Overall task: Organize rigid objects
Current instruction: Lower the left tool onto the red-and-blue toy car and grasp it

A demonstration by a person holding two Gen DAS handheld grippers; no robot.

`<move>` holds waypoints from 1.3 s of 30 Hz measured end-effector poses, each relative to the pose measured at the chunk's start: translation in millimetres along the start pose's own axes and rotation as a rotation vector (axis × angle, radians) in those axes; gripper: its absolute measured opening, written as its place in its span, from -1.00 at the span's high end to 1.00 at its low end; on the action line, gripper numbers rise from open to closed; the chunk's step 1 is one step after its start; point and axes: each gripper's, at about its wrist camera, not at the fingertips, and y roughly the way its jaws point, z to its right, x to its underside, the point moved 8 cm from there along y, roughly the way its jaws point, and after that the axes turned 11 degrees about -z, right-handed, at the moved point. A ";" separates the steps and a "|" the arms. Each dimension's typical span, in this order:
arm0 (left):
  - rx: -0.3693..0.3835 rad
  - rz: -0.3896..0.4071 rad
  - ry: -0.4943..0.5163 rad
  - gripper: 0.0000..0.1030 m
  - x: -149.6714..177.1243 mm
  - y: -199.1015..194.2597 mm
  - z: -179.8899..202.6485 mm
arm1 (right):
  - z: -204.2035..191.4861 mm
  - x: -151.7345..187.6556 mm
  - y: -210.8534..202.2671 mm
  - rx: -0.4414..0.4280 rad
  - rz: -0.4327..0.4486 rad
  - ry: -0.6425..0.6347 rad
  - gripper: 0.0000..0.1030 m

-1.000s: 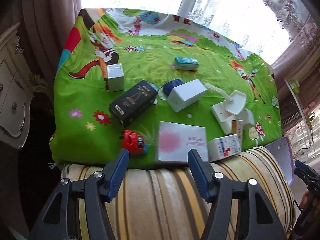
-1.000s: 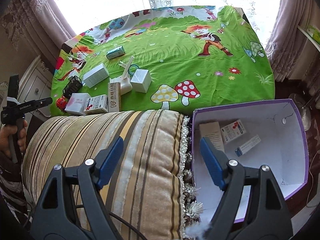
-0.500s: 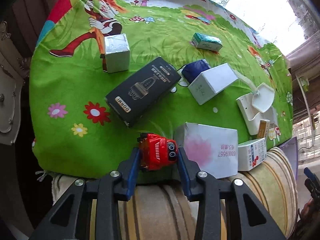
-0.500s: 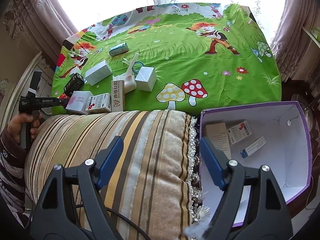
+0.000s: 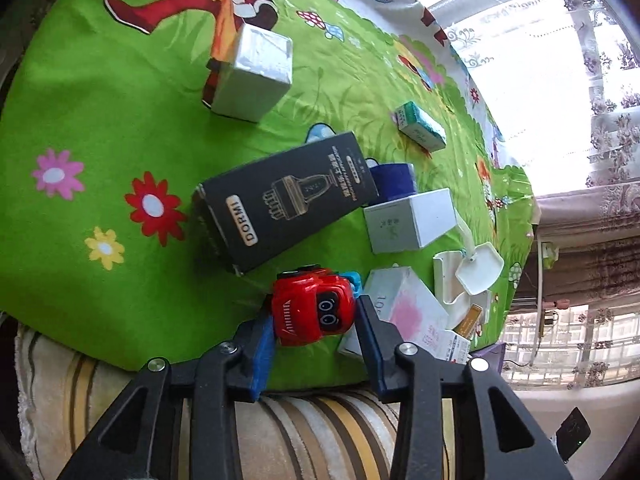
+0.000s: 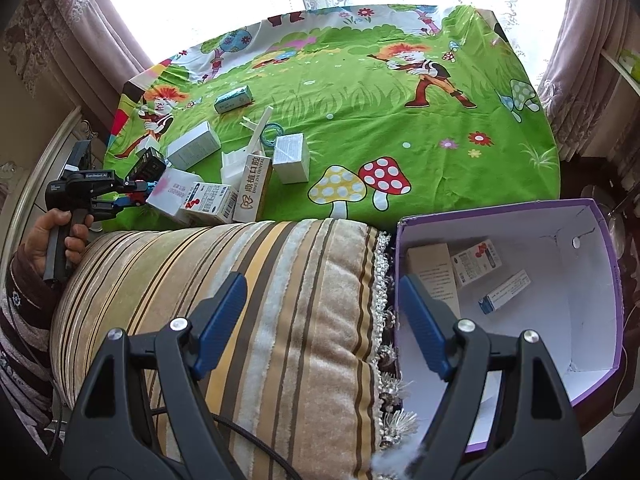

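Gripping a red toy car (image 5: 312, 306), the left gripper (image 5: 316, 332) sits at the near left edge of the counter (image 5: 80, 128), its blue pads pressed against the car's two sides; the jaws have just been opening slightly after closing, and the car stays between them, nose and cartoon eyes turned toward the camera. The counter wears a green cartoon-print cloth. Just behind the car lies a black DORMI box (image 5: 280, 200); touching the right pad's side is a white box with a pink blot (image 5: 404, 308). Farther along the near edge: a white open box (image 5: 448, 280) and a small red-and-white medicine carton (image 6: 208, 200). A silver cube box (image 5: 252, 72) stands toward the far left, a teal carton (image 5: 420, 126) well apart toward the far edge. From the right wrist view, the right gripper (image 6: 320, 320) hangs released, jaws wide with nothing between them, above a striped cushion (image 6: 240, 300) and the rim of a purple-edged box (image 6: 592, 280) holding three small cartons. A hand (image 6: 52, 240) holds the left gripper's handle.
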 end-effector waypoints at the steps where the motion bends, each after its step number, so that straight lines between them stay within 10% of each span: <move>1: -0.021 0.011 0.002 0.14 -2.1 -1.2 0.1 | -1.5 -0.2 0.1 0.000 -0.001 -0.005 -0.57; 10: -0.269 0.110 0.166 0.11 -0.5 -22.6 16.4 | -16.2 -10.5 1.7 -0.021 -0.004 -0.033 -0.57; 19: -0.634 0.111 0.678 0.12 7.0 -3.5 59.0 | -60.4 -36.3 18.2 -0.090 -0.046 -0.122 -0.57; 30: -0.657 -0.022 0.832 0.44 0.3 30.6 60.2 | -79.6 -58.3 49.7 -0.124 -0.109 -0.108 -0.57; 39: -0.572 -0.008 0.768 0.66 -2.2 23.7 57.3 | -88.5 -67.9 74.4 -0.128 -0.159 -0.100 -0.57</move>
